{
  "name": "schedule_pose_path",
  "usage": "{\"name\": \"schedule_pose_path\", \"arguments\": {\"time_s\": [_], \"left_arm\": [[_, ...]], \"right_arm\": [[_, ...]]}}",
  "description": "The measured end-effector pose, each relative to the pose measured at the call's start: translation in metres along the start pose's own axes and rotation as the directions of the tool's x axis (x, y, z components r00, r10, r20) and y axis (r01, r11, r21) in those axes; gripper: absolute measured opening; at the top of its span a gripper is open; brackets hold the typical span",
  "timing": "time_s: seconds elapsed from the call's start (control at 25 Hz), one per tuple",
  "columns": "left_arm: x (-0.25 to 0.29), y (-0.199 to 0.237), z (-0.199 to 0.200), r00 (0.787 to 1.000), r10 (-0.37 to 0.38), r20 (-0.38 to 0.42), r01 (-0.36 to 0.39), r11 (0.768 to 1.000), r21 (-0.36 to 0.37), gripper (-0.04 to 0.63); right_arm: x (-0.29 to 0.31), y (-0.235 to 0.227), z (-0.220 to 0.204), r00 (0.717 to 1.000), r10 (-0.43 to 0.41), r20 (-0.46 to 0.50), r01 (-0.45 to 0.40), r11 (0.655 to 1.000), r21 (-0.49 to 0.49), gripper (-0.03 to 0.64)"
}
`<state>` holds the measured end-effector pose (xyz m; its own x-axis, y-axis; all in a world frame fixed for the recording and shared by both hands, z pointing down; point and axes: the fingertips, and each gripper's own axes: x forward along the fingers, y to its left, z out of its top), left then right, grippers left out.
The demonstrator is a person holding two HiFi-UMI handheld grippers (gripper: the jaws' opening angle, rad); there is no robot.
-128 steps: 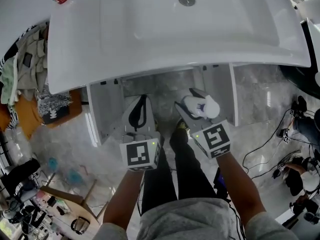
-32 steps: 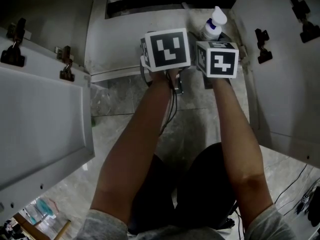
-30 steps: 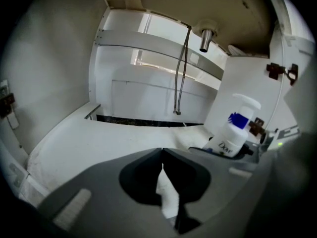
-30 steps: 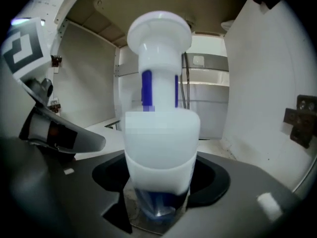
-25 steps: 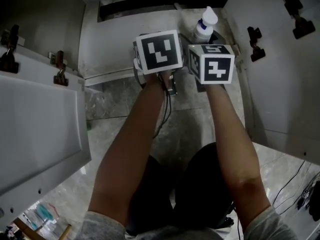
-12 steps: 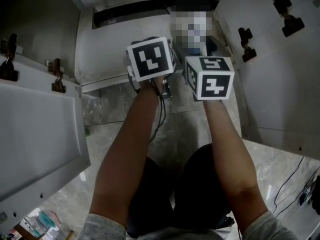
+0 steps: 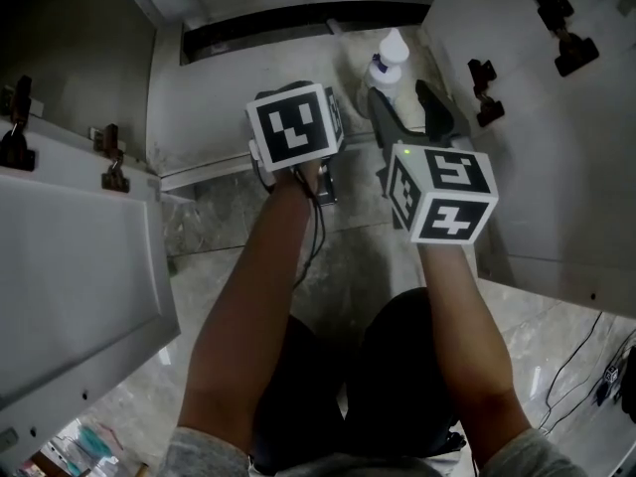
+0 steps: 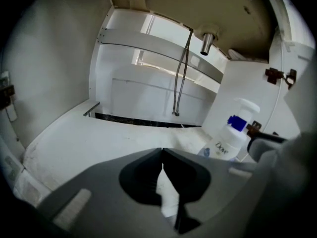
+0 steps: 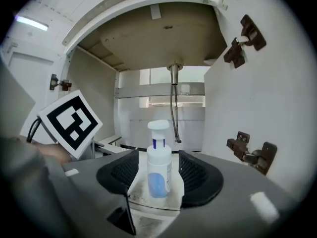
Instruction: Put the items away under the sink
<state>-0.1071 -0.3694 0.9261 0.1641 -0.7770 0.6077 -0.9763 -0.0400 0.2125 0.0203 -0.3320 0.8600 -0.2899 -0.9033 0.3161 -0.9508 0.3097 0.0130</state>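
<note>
A white pump bottle (image 7: 386, 63) with a blue collar stands upright on the cabinet floor (image 7: 248, 78) under the sink, close to the right wall. My right gripper (image 7: 400, 92) hangs just short of it, open. Its jaws have just been closing, and the bottle (image 9: 158, 167) shows framed between the pads with a gap on each side. My left gripper (image 8: 162, 152) is shut on nothing, to the left of the bottle (image 8: 228, 143). In the head view its jaws are hidden under its marker cube (image 7: 295, 125).
The cabinet doors stand open, one at the left (image 7: 70, 266) and one at the right (image 7: 556, 167) with dark hinges. A drain pipe and a thin hose (image 8: 181, 73) hang at the back. A dark gap (image 7: 298, 18) runs along the floor's rear edge.
My right gripper has drawn back toward me and risen, leaving the bottle standing on the cabinet floor. The left gripper has stayed in place.
</note>
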Motion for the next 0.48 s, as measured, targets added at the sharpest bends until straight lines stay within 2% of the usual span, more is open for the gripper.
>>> {"name": "schedule_pose_path", "arguments": {"time_s": [0.16, 0.24, 0.28, 0.48], "left_arm": [[-0.001, 0.001, -0.002, 1.0, -0.001, -0.005, 0.001, 1.0, -0.007, 0.012], [-0.002, 0.002, -0.002, 1.0, 0.002, -0.007, -0.002, 1.0, -0.008, 0.012], [-0.003, 0.004, 0.0, 1.0, 0.007, -0.003, -0.007, 1.0, -0.003, 0.012], [-0.026, 0.011, 0.008, 0.999, 0.019, 0.034, -0.021, 0.999, 0.043, 0.011]], "right_arm": [[-0.005, 0.0, 0.008, 0.999, -0.037, 0.022, 0.037, 0.999, 0.005, 0.127], [-0.008, -0.004, 0.008, 0.998, -0.056, 0.014, 0.056, 0.998, 0.002, 0.017], [-0.009, -0.004, 0.007, 0.998, -0.056, 0.004, 0.056, 0.998, -0.002, -0.003], [-0.017, -0.002, 0.013, 0.999, -0.031, -0.026, 0.031, 0.999, 0.015, -0.003]]}}
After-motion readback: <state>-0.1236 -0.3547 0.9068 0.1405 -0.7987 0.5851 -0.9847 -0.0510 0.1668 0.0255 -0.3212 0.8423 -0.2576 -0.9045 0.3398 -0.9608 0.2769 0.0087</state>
